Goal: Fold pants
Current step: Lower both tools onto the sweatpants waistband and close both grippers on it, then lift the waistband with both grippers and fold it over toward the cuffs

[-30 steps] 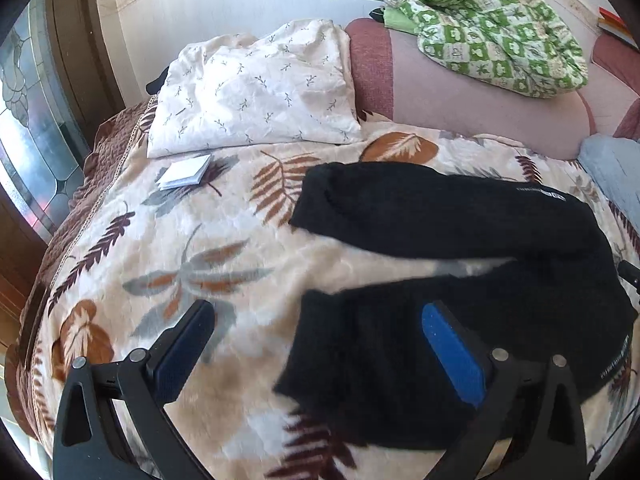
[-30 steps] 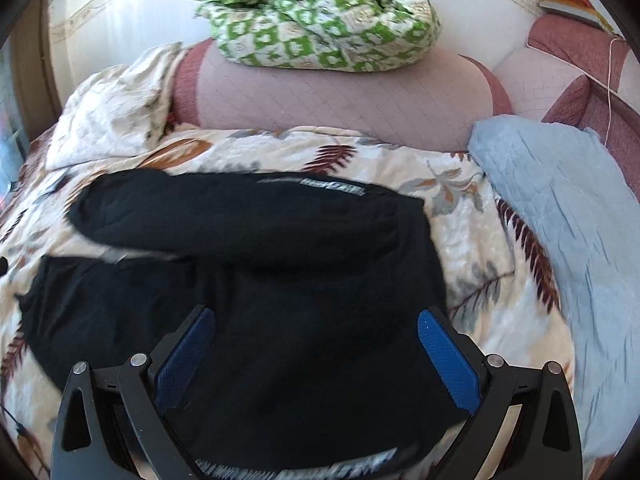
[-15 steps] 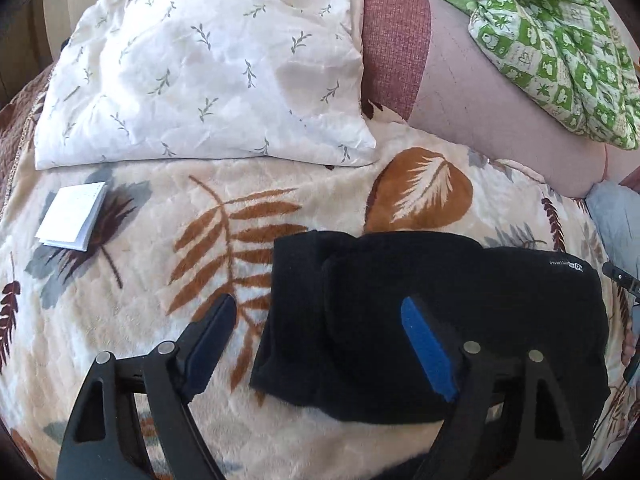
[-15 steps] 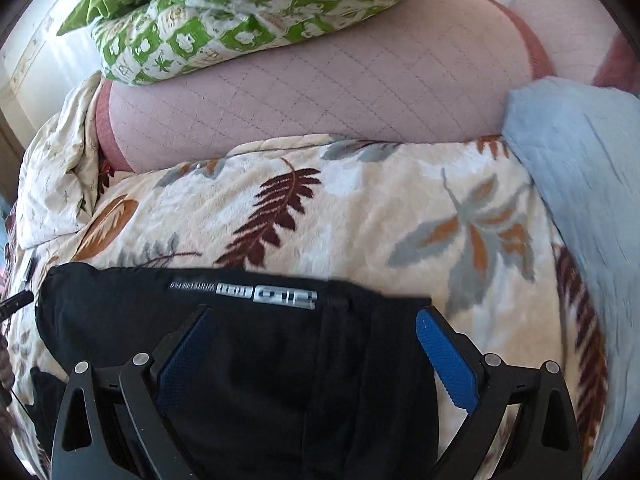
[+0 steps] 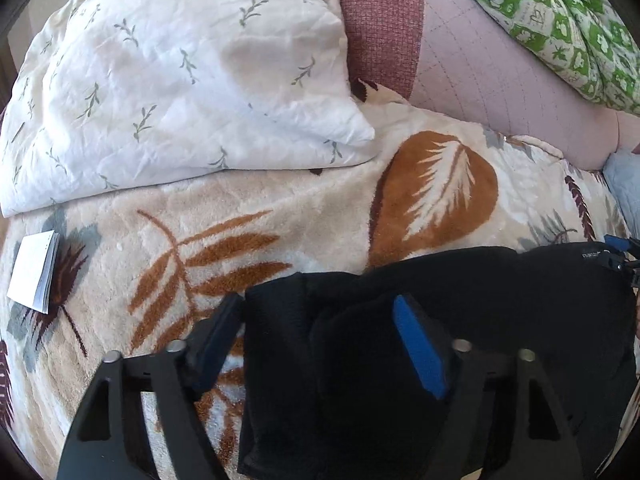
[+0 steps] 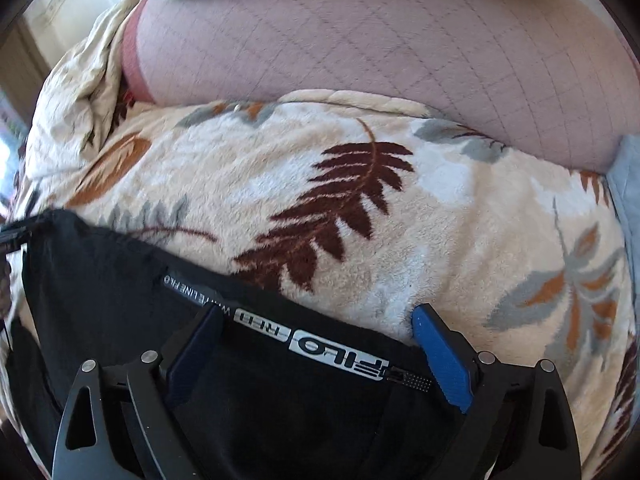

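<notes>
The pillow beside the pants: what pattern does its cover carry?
White pillow cover with small grey-green leafy sprigs scattered over it; clearest in the left wrist view.

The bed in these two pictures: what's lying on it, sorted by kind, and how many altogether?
Black pants: 1
White pillow with a leaf print: 1
Green-and-white quilt: 1
Pale blue cloth: 1
Small white booklet: 1
Total: 5, all on or at the edge of the leaf-patterned blanket.
</notes>
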